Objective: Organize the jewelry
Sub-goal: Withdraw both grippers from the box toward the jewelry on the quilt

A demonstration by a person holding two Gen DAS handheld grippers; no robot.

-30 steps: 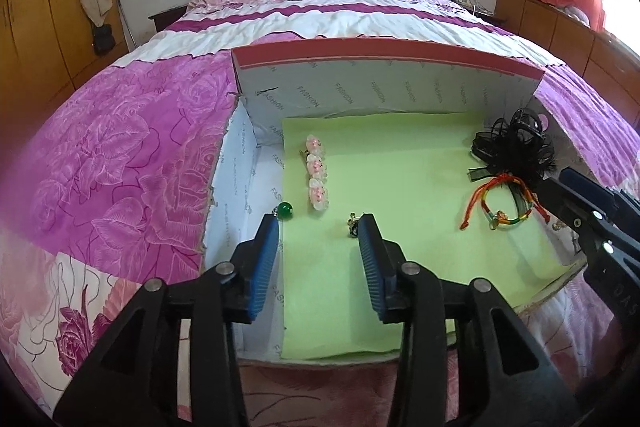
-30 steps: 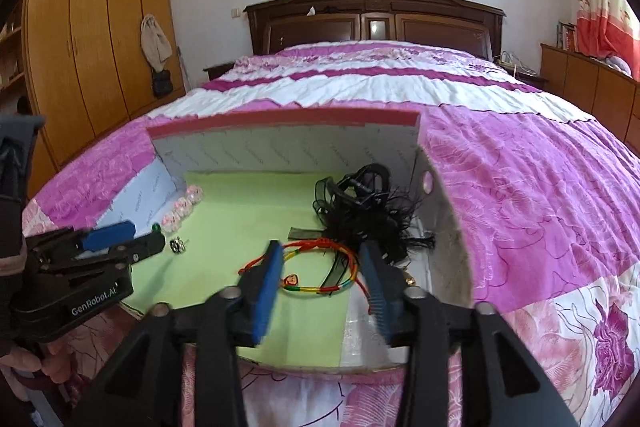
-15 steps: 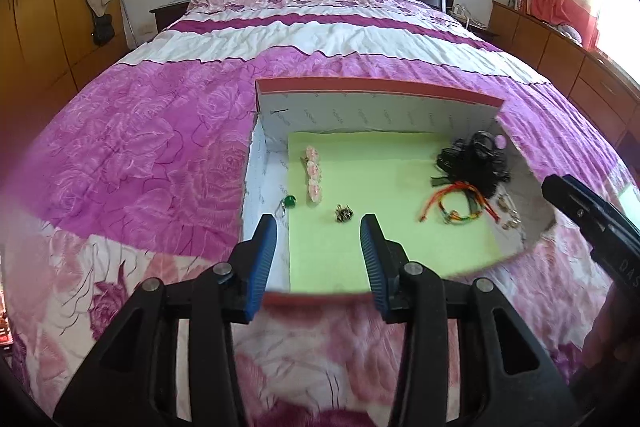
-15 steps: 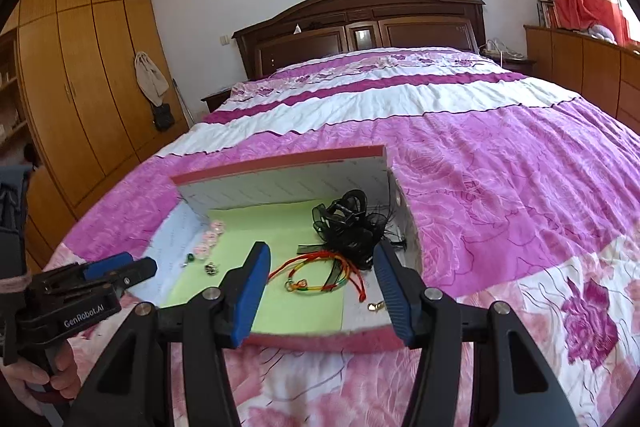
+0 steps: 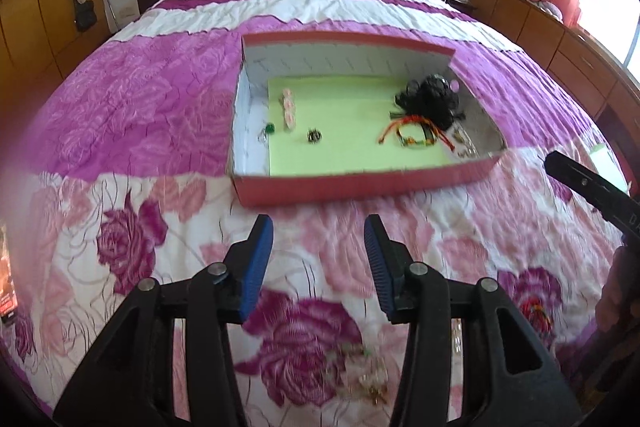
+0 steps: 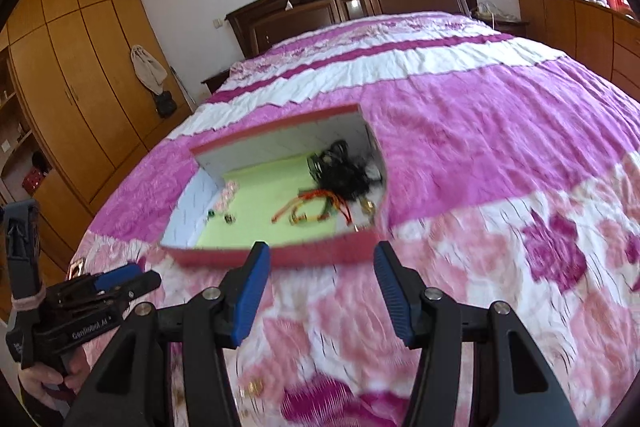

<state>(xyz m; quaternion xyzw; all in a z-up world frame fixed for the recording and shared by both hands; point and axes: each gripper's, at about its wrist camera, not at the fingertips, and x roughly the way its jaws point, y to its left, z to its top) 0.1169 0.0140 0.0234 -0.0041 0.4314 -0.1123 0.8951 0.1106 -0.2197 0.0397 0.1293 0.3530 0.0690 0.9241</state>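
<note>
Jewelry lies in the red box (image 5: 360, 183) on the bed (image 5: 132, 99): cord bracelets (image 5: 412, 133), black tangle (image 5: 430, 99). Our left gripper (image 5: 318, 259) and right gripper (image 6: 318, 291) hang wide open, empty. We judge the bracelets light and limp; we pinch one strand.

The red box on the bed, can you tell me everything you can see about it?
The red box is a shallow, open cardboard tray, red outside and white inside, lying flat on the flowery bedspread. A light green sheet lines its floor. Inside lie a pink flower strip, a small green bead, a colourful braided bracelet and a black tangled bundle in the right corner. Neither gripper touches it.
</note>
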